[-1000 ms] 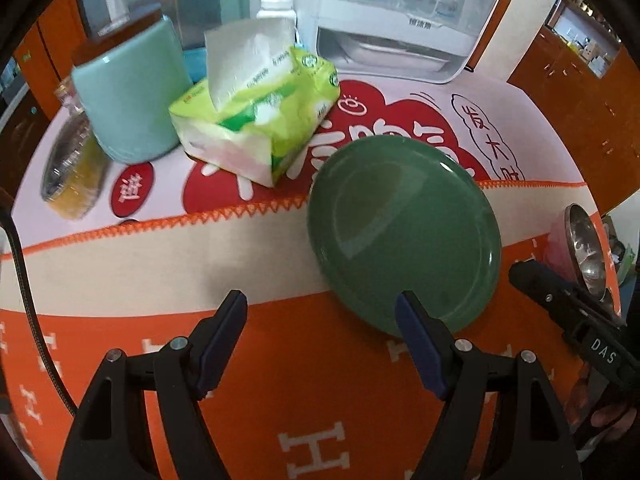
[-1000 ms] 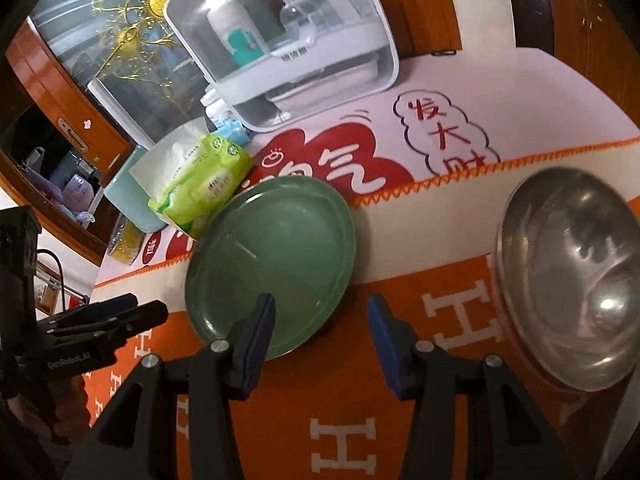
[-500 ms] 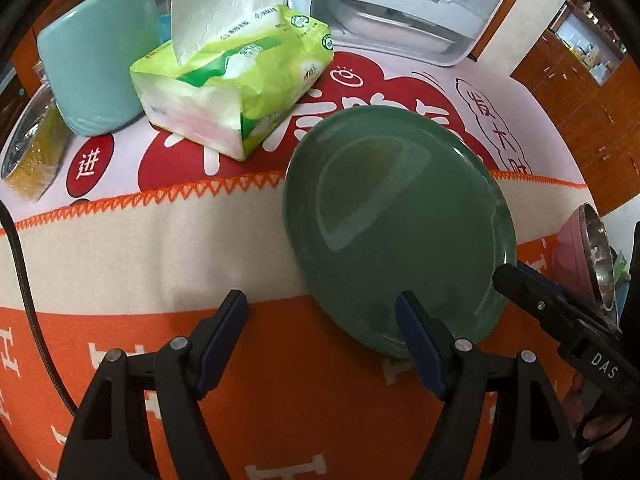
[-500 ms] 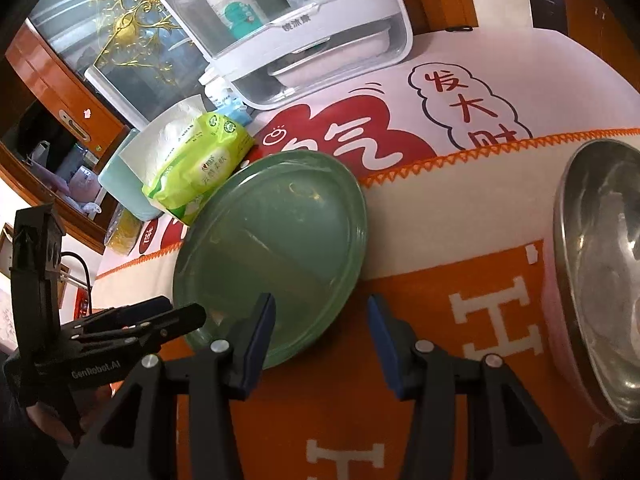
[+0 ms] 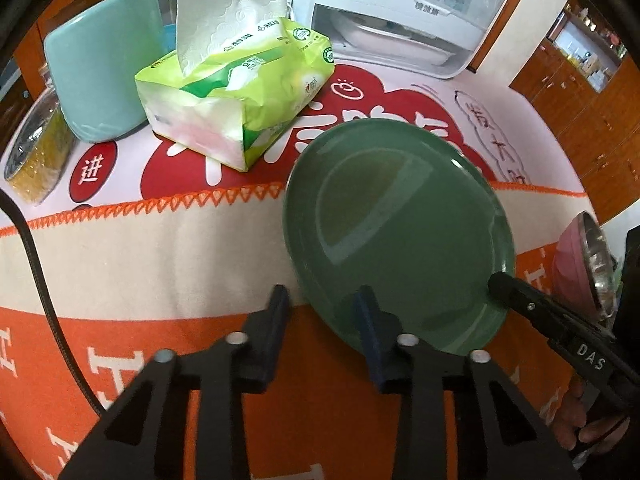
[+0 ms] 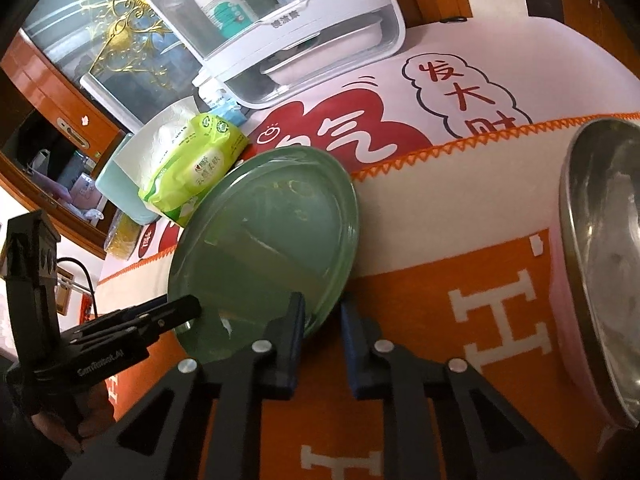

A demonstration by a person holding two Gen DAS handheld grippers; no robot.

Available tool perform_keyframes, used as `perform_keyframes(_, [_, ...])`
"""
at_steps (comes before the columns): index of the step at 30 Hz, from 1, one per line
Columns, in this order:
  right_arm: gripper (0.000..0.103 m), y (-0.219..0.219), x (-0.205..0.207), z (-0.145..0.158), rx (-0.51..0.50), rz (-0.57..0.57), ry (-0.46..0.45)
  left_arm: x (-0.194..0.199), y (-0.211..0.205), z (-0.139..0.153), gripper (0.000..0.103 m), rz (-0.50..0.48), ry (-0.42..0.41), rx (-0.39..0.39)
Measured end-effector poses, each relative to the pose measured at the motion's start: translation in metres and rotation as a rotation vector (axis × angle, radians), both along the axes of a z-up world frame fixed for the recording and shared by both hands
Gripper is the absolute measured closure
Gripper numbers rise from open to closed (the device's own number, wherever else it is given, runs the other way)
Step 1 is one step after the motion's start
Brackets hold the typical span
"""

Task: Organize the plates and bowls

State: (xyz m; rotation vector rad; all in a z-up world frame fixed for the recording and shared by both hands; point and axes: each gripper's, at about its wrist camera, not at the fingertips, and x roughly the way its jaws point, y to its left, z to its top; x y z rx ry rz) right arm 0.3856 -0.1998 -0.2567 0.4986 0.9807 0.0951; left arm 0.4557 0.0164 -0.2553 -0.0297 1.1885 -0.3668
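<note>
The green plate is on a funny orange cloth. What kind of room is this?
Probably a home dining room or kitchen. A cloth-covered table holds the green plate, a tissue pack and a white countertop box of bottles, with wooden cabinets behind.

Orange wooden cabinets (image 5: pixel 580 92) at room edge; gold-patterned glass panel (image 6: pixel 108 28) behind table

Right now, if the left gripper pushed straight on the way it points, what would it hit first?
The green plate: its near rim already sits between the jaws of the left gripper, which have just been closing on it. Pushing on would likely press that rim into the orange tablecloth below.
</note>
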Motion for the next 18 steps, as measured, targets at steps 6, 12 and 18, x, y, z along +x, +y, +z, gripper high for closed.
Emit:
perform_keyframes(6, [0.086, 0.001, -0.001, 0.001, -0.008, 0.006, 0.009, -0.005, 0.002, 0.001, 0.082, 0.013, 0.005, -0.020])
perform_keyframes(12, [0.087, 0.002, -0.006, 0.003, -0.006, 0.010, 0.020, -0.010, 0.002, 0.002, 0.082, 0.009, 0.015, -0.018])
perform_keyframes(18, [0.087, 0.003, -0.014, 0.009, -0.005, 0.022, 0.028, -0.019, 0.005, 0.005, 0.082, 0.007, 0.023, -0.021])
